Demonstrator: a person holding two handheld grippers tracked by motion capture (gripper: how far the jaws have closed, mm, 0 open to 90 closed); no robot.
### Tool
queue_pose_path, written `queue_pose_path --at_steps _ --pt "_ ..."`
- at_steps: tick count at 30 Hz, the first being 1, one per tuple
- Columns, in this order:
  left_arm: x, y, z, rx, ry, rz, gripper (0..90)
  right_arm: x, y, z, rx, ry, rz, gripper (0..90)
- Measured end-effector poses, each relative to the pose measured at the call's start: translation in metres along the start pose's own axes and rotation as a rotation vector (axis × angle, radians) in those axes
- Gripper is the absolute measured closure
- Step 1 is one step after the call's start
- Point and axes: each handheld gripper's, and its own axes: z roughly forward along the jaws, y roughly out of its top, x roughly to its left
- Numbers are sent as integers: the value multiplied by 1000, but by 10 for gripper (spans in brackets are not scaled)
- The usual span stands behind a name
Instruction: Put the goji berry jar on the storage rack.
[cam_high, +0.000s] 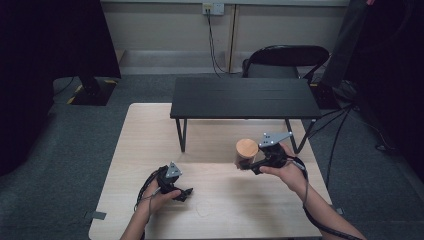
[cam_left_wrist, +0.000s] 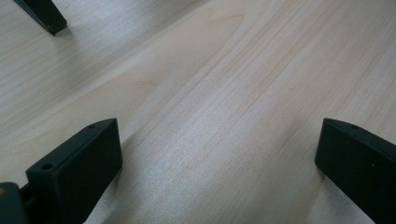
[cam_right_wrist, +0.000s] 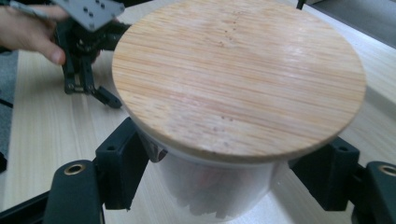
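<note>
Right gripper (cam_right_wrist: 224, 186) pinches the clear jar (cam_right_wrist: 219, 191) just below its bamboo lid (cam_right_wrist: 238, 74) — rigid, likely slick and breakable; left gripper (cam_left_wrist: 219, 172) spread, holding nothing.

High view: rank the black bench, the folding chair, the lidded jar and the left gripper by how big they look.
1. black bench
2. folding chair, farther off and partly hidden behind the bench
3. and 4. left gripper and lidded jar, too alike to rank; the jar is held in the right gripper.

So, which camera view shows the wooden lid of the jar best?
The right gripper view: the wooden lid is close and its grain is clear. In the high view the lid is a small round disc beside the right hand-held gripper. The left gripper view shows bare table.
</note>
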Motion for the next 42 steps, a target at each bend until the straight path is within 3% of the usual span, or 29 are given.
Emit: queue_pose_path --at_steps 18,26,34,42 --pt "0 0 0 0 0 0 0 -13 62 -41 -24 -15 -4 255" --pt "0 0 0 1 0 0 0 -17 98 -59 -30 -72 -8 255" --pt "0 0 0 0 0 0 0 -27 120 -60 -22 -155 -3 255" --pt "0 0 0 0 1 1 0 -42 133 -47 -1 -222 21 255"
